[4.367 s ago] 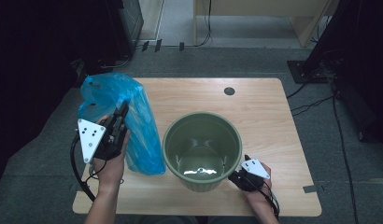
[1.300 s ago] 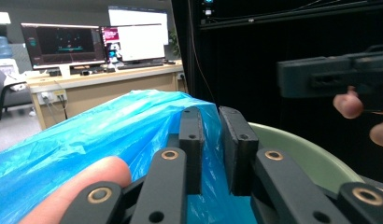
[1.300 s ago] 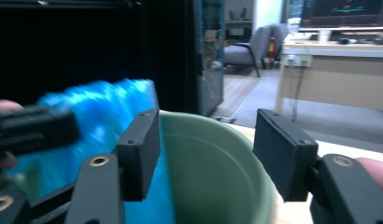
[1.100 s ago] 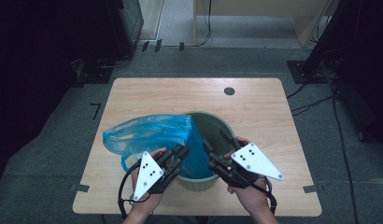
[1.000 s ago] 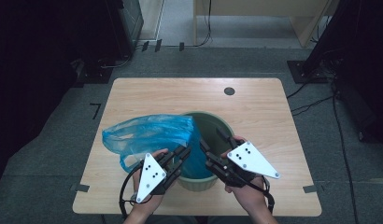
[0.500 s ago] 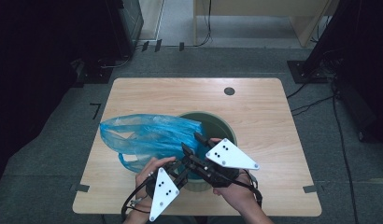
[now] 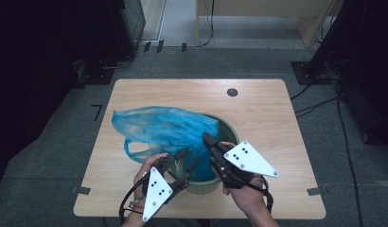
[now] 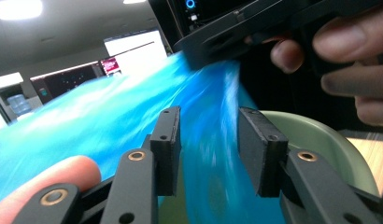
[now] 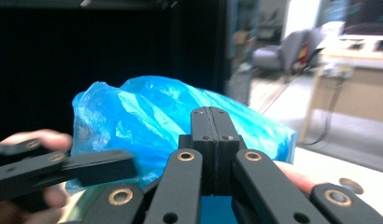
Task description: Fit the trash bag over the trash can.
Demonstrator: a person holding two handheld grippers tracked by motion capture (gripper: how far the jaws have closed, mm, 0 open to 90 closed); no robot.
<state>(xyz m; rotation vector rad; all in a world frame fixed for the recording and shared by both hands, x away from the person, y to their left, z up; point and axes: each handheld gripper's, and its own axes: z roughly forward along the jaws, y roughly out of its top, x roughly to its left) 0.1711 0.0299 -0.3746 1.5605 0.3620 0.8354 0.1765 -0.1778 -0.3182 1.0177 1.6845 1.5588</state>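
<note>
- Blue plastic bag (image 7: 166,130) lies crumpled over the left rim of a green bucket (image 7: 228,134), most of its bulk spilling left onto the table (image 7: 268,113), one edge drawn down toward the near rim of the bucket.
- Bucket stands upright near the front middle of the table, its near side hidden behind the two grippers in the high view; in the left gripper view its pale green rim (image 8: 329,140) curves off to the right.
- Left hand-held gripper (image 7: 185,161) points at the near left rim of the bucket, held by the person's left hand (image 7: 149,172). Its jaws have just been opening and now stand spread; in the left gripper view blurred blue film hangs in the gap, and the pads (image 8: 167,140) do not visibly press on it.
- Right hand-held gripper (image 7: 207,140) reaches in just beside the left one, held by the right hand (image 7: 246,196). Its jaws have just been closing and are now pressed together; in the right gripper view the two pads (image 9: 212,126) meet flush, with the bag directly behind them and blue showing below. Whether film is caught in the seam cannot be told there.
- In the left gripper view the right gripper's tip (image 8: 213,49) sits at the bag's upper edge.
- Grey floor (image 7: 55,142) surrounds the table.
</note>
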